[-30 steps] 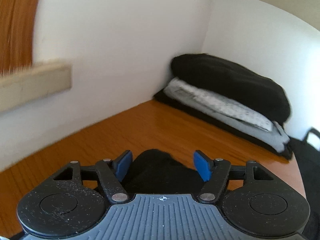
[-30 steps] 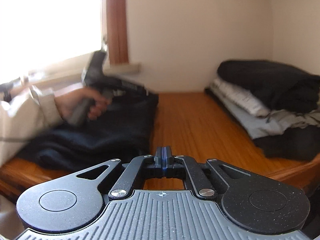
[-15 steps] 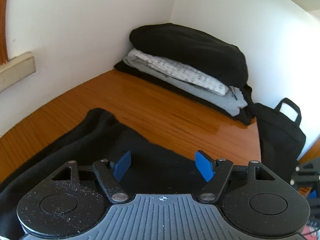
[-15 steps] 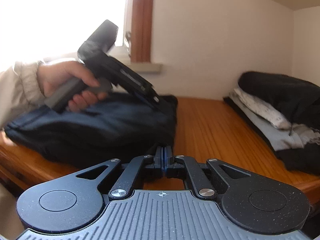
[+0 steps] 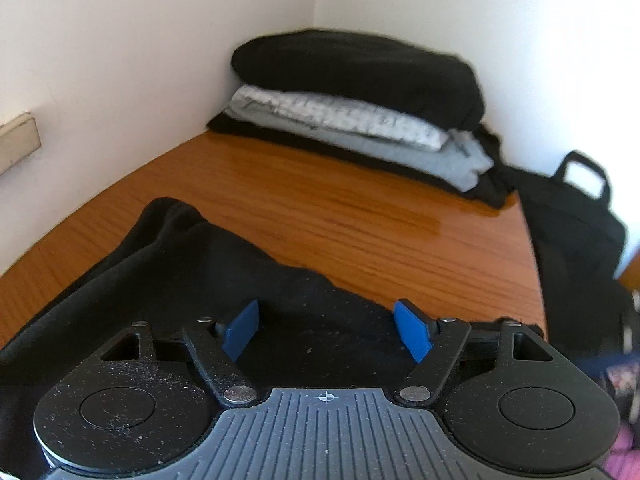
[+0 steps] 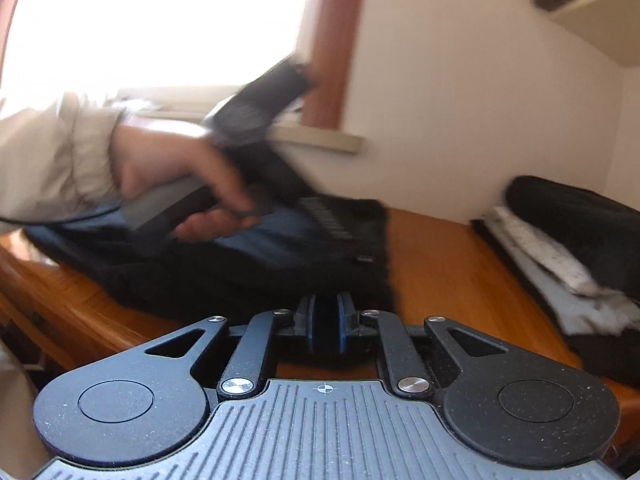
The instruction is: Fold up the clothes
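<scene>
A black garment [image 5: 192, 272] lies bunched on the wooden table [image 5: 340, 204]. My left gripper [image 5: 326, 310] hovers just over it, open, its blue pads wide apart with nothing between them. In the right wrist view the same garment [image 6: 224, 280] spreads across the table's left half, and a person's hand [image 6: 172, 168] holds the left gripper on top of it, blurred by motion. My right gripper [image 6: 325, 308] sits at the garment's near edge. Its pads stand a narrow gap apart, and I cannot tell whether cloth lies between them.
A stack of folded clothes [image 5: 360, 92], black over grey, fills the far corner against the white walls and shows at the right [image 6: 568, 240] too. A black bag [image 5: 572, 232] stands past the table's right edge. Bare wood [image 6: 432, 264] separates garment and stack. A window sill [image 6: 320, 138] runs behind.
The left gripper swung right and lowered over the black garment, staying open. The right gripper moved up to the garment's edge and its pads, pressed together before, have parted slightly.
</scene>
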{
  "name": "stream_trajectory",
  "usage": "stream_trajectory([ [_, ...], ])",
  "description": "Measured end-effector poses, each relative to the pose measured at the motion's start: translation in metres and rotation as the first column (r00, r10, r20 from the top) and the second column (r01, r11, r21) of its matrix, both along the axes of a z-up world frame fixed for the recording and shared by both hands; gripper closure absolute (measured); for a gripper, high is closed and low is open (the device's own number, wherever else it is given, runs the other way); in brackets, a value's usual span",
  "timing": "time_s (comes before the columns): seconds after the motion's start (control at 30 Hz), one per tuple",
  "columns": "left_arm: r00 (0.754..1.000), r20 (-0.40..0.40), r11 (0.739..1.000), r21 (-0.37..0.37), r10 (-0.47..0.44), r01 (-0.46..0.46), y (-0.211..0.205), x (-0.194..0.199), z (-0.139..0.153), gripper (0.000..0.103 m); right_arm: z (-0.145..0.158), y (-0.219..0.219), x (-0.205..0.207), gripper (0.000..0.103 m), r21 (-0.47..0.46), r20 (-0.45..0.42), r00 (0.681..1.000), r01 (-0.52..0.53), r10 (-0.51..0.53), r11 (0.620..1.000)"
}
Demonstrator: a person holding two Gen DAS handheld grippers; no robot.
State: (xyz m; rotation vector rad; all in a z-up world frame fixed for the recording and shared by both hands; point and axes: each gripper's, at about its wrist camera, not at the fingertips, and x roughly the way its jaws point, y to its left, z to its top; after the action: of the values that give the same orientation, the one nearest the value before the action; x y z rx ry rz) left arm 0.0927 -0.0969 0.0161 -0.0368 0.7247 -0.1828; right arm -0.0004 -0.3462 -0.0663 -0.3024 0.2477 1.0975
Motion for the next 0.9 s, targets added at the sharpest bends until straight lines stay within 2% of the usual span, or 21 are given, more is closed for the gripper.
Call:
stream_trajectory([
  [0.1, 1.000, 0.027, 0.998, -0.060, -0.010, 0.012, 0.012, -0.003, -0.003, 0.025, -0.001, -0.014, 0.027, 0.089, 0.052, -0.038, 0.998, 0.057, -0.055, 0.997],
  [0.2, 0.999, 0.039, 0.992, -0.122, -0.006, 0.011, 0.022, -0.005, -0.004, 0.025, -0.007, -0.016, 0.050, 0.088, 0.054, -0.073, 0.994, 0.082, -0.078, 0.995],
  [0.3, 0.999, 0.051, 0.983, -0.184, -0.002, 0.011, 0.032, -0.007, -0.005, 0.025, -0.019, -0.004, 0.059, 0.088, 0.006, -0.104, 0.995, 0.006, -0.006, 1.000],
  [0.47, 0.998, 0.066, 0.960, -0.279, 0.008, 0.011, 0.047, -0.008, -0.008, 0.025, -0.020, 0.004, 0.041, 0.088, 0.023, -0.116, 0.991, -0.061, 0.064, 0.998],
  [0.63, 0.998, 0.067, 0.959, -0.282, 0.013, 0.006, 0.049, -0.009, -0.009, 0.025, -0.013, 0.022, 0.032, 0.088, 0.019, -0.069, 0.997, -0.046, 0.047, 0.999],
  [0.73, 0.998, 0.067, 0.959, -0.284, 0.016, 0.004, 0.049, -0.009, -0.010, 0.025, -0.009, 0.020, 0.039, 0.086, 0.045, -0.061, 0.998, 0.010, -0.007, 0.999],
  [0.8, 0.998, 0.068, 0.958, -0.285, 0.018, 0.002, 0.049, -0.010, -0.011, 0.025, -0.008, 0.015, 0.047, 0.077, 0.065, -0.074, 0.997, 0.017, -0.012, 0.998],
  [0.9, 0.998, 0.067, 0.960, -0.281, 0.016, 0.003, 0.049, -0.010, -0.013, 0.025, -0.005, 0.022, 0.057, 0.073, 0.023, -0.081, 0.996, -0.040, 0.042, 0.999],
])
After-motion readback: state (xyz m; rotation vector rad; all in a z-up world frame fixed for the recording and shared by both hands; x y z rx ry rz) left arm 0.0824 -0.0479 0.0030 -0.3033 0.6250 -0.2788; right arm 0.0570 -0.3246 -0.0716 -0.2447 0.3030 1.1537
